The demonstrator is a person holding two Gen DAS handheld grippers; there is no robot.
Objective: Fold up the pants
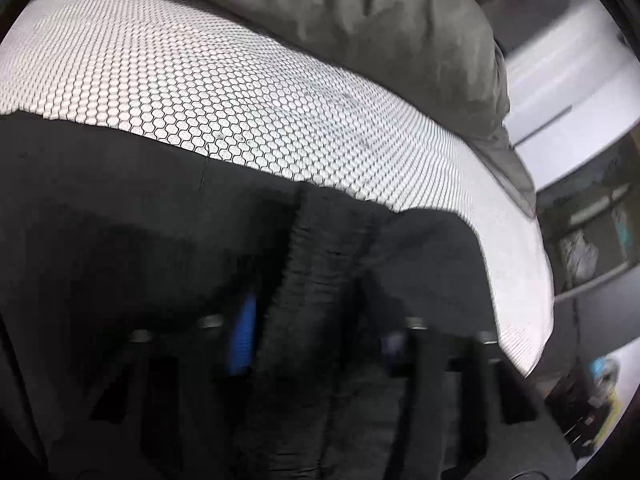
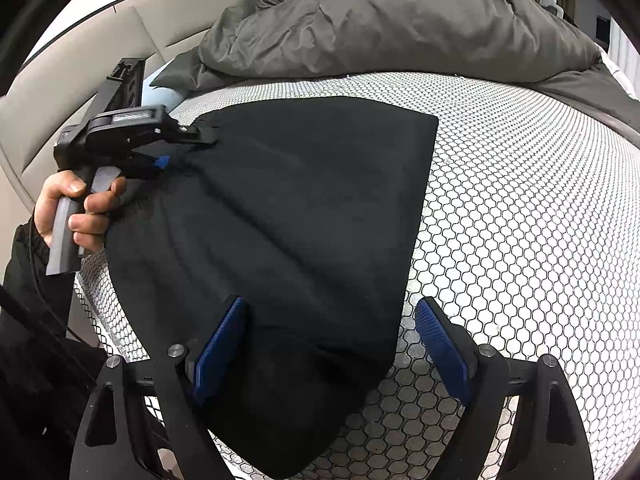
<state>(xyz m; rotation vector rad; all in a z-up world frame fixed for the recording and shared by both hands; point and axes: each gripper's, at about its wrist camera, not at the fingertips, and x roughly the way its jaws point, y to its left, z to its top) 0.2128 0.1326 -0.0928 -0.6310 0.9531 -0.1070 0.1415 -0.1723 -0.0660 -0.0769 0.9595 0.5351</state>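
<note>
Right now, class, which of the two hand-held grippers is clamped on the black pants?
The left hand-held gripper, at the far-left edge of the black pants, pinches the fabric. The right hand-held gripper stands open, the cloth lying loose between its blue pads.

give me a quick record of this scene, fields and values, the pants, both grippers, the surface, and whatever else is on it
pants: black, lying partly folded on the surface
left gripper: shut on pants at their far left edge
right gripper: open, fingers astride the near corner of the pants
surface: white, honeycomb-patterned
other: rumpled grey-green duvet behind the pants
</note>
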